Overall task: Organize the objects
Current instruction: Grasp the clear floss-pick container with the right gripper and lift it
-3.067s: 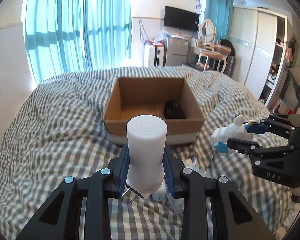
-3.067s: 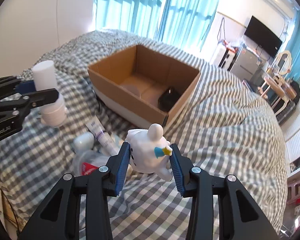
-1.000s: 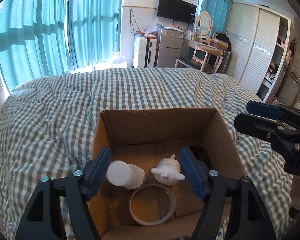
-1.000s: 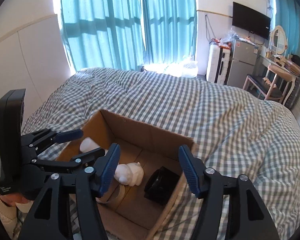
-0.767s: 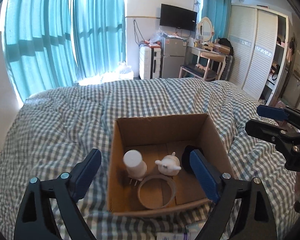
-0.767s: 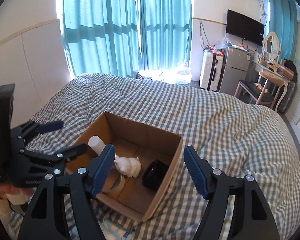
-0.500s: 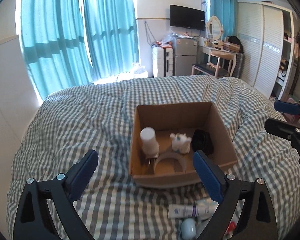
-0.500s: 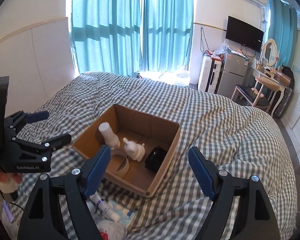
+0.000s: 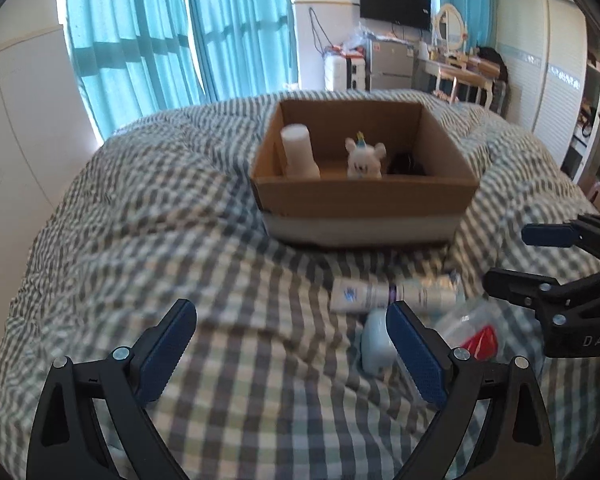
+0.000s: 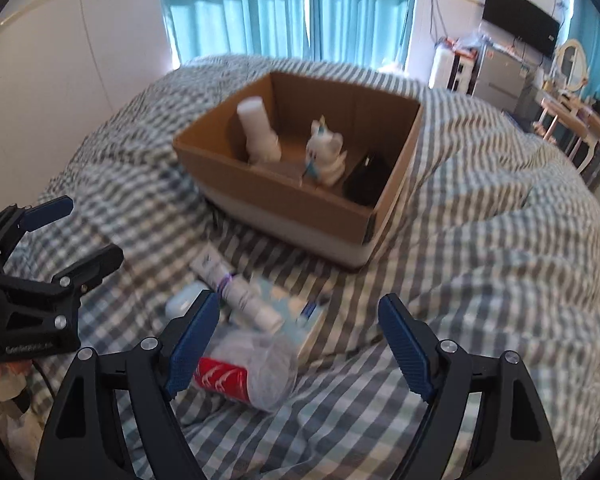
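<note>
Both grippers — left gripper (image 9: 290,346), right gripper (image 10: 298,338) — hover empty, fingers wide apart.

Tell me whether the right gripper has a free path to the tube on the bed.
Probably yes. The right gripper is open and empty, and the tube lies uncovered on the blanket just ahead of its fingers. Only the plastic bag beside it crowds the approach.

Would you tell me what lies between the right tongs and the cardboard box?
In the right wrist view, a white tube, a bagged red item and a flat packet lie on the bedspread between the right tongs and the cardboard box.
</note>
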A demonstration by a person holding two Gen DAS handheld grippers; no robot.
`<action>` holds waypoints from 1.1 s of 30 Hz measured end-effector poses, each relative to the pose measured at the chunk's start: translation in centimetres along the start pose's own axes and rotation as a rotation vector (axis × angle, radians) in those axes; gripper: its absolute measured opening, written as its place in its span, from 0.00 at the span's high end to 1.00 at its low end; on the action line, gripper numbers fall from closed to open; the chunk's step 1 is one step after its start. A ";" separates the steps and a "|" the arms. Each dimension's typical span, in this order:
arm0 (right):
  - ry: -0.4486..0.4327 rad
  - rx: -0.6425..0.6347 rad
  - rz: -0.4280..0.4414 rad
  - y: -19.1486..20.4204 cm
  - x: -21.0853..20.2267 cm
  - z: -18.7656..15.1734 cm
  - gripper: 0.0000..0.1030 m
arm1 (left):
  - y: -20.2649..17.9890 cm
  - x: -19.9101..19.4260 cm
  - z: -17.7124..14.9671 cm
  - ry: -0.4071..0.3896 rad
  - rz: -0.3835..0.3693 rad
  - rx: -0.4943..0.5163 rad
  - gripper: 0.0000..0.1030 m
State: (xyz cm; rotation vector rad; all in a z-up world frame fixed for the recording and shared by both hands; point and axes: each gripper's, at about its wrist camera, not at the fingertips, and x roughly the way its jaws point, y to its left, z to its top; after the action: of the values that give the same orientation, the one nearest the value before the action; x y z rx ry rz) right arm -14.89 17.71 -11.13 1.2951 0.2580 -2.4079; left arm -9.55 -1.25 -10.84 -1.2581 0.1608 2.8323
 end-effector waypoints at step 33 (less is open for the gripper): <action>0.110 -0.052 0.188 2.4 2.6 -4.2 0.28 | 0.7 1.5 -2.4 0.076 0.001 -0.011 0.05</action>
State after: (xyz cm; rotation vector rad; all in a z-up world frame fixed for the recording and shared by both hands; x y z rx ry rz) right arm -11.96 16.29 -15.56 1.3665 0.2177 -2.1642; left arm -8.84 -2.21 -13.46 -1.3686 0.1486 2.7920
